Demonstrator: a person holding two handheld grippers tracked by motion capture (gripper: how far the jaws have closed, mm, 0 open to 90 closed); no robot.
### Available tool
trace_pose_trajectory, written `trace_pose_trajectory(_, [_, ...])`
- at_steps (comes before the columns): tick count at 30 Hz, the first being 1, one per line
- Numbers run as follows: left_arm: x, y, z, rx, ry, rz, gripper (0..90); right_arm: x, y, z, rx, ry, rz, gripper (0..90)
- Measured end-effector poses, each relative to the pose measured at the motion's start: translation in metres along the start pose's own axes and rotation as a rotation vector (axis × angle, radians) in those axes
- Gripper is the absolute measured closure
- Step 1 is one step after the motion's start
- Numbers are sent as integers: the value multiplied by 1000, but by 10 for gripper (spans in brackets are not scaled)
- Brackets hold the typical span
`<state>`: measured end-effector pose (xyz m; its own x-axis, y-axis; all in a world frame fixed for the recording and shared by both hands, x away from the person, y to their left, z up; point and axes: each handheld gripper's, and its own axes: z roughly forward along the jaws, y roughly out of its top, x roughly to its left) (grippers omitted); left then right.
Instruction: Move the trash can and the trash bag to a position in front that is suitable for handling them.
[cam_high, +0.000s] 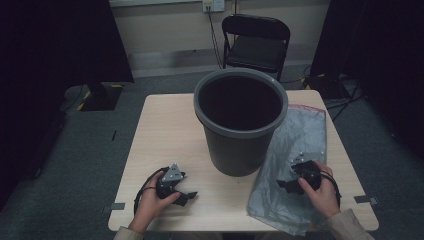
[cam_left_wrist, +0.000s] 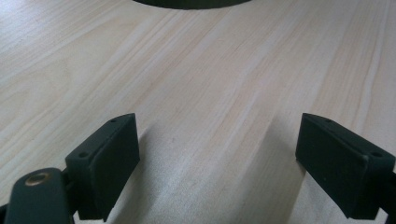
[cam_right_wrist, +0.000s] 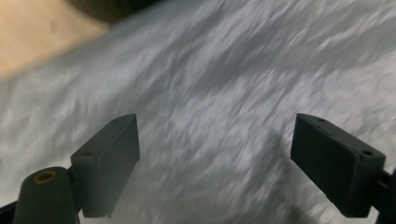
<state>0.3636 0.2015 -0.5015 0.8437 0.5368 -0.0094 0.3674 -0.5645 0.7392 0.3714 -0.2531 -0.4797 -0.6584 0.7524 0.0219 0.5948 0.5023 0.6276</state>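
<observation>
1. The grey plastic bag (cam_high: 295, 165) lies flat on the table (cam_high: 165, 125), just to the right of the bin (cam_high: 240, 120); its near-right corner hangs over the table's front edge, and its far end carries a thin red strip beside the bin's rim.
2. The right gripper (cam_high: 289, 186) hovers over the bag's near half, right of the bin. In the right gripper view (cam_right_wrist: 215, 163) its jaws stand wide apart with only blurred film beneath them; nothing is pinched.
3. The left gripper (cam_high: 187, 196) rests near the table's front edge, left of the bin. In the left gripper view (cam_left_wrist: 217, 163) its jaws are spread with bare wood between them and the bin's base just ahead.
4. Risks, as I judge them:
   - The film is thin and lies flat, so the jaws may close on nothing or slide over it.
   - They may take one layer only, leaving the mouth shut for fitting over the bin.
   - A pull on the overhanging corner could drag the whole bag off the table.
   - The bin looks light and stands close; a snagged bag could tip or shove it.
5. Count: one bag, one bin, one table, two grippers, one folding chair (cam_high: 256, 42) on the floor behind the bin.
</observation>
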Motion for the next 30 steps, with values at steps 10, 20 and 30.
trace_pose_trajectory(10, [0, 0, 0, 0, 0, 0, 125, -29, -10, -3, 46, -16, -22, 140])
trace_pose_trajectory(20, [-1, 0, -1, 5, 12, -2, 127, -52, 8, -24, -25, -77, 124, 155])
trace_pose_trajectory(30, [-1, 0, -1, 7, 12, -3, 127, -5, 10, 17, -19, 19, 28, 151])
